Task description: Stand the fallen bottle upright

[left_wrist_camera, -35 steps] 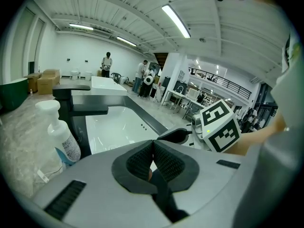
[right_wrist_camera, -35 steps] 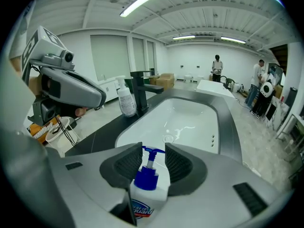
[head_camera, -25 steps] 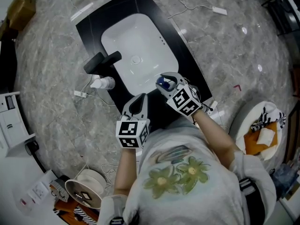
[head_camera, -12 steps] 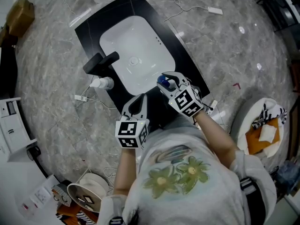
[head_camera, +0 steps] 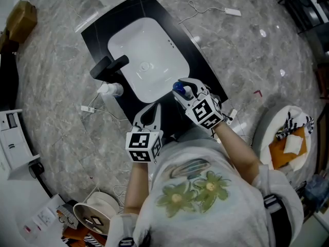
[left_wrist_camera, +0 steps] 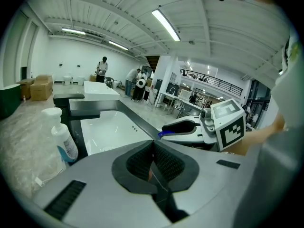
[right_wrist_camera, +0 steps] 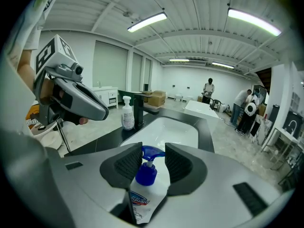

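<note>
Head view: the right tool (head_camera: 181,90) is closed on the bottle (head_camera: 178,88), of which only the blue pump cap shows. It is held at the near right corner of the white basin (head_camera: 117,35), over the black surface (head_camera: 103,17). The left tool (head_camera: 152,111) hangs just beside it, near the front edge, and carries nothing. A tap (head_camera: 109,68) and a soap dispenser (head_camera: 110,89) stand at the far left of the basin, well apart from both tools. Left gripper view: the jaws are pressed together with nothing between them, and the right tool (left_wrist_camera: 167,129) shows beyond them. Right gripper view: both pads clamp the bottle body below its blue cap. The bottle runs along the tool's own axis, cap pointing toward the basin, so it is not yet vertical. Step in hand, as judged: bottle gripped, reorientation pending. The next move calls for turning the right wrist until the cap points up, lowering the base flat onto the surface beside the basin, and opening the jaws only once it stands steady.
</note>
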